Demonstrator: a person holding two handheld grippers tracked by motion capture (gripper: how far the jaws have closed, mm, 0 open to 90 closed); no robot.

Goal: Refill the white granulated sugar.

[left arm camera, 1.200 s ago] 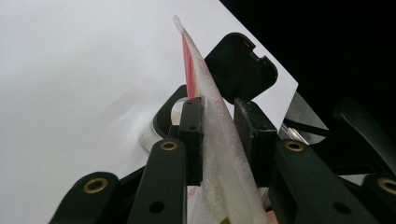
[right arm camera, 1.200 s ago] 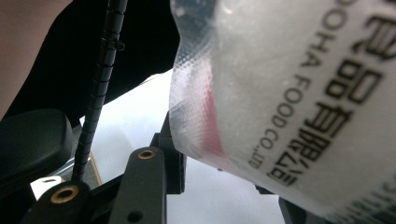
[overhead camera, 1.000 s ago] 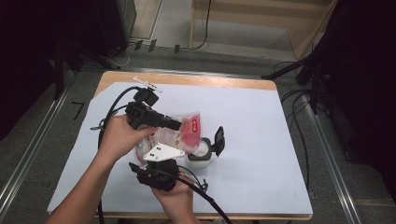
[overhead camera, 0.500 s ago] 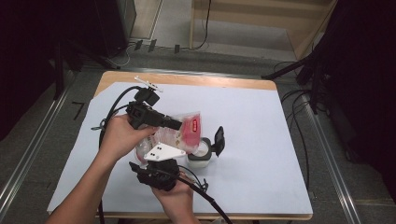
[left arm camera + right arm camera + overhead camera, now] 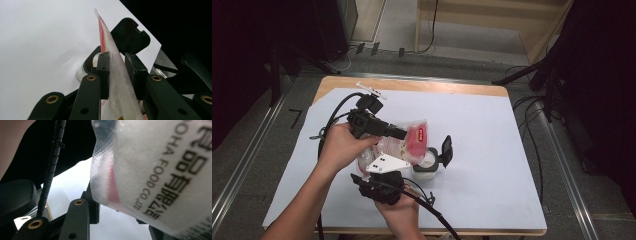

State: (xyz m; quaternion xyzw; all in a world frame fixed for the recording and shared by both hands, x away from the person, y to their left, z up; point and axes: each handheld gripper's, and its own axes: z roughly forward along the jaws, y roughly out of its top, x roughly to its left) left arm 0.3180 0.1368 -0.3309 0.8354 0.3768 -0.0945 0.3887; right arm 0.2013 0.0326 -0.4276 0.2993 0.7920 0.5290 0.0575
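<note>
A clear plastic bag [image 5: 409, 142] of white grains with a red label hangs tilted over a small white jar [image 5: 426, 169]. The jar's black flip lid [image 5: 445, 150] stands open at its right. My left gripper [image 5: 399, 134] comes in from the left and is shut on the bag's upper edge. In the left gripper view the bag [image 5: 117, 82] is pinched between the pads of my left gripper [image 5: 117, 65], with the jar [image 5: 82, 72] and lid [image 5: 130, 35] beyond. My right gripper [image 5: 382, 167] holds the bag's lower end from the near side. In the right gripper view the printed bag [image 5: 162, 170] sits between the jaws of my right gripper [image 5: 122, 217].
A white sheet [image 5: 492, 130] covers the wooden table [image 5: 437, 86]. Black cables [image 5: 432, 210] trail from both grippers toward the near edge. One ribbed cable [image 5: 53, 160] crosses the right gripper view. Metal floor rails run along both sides of the table.
</note>
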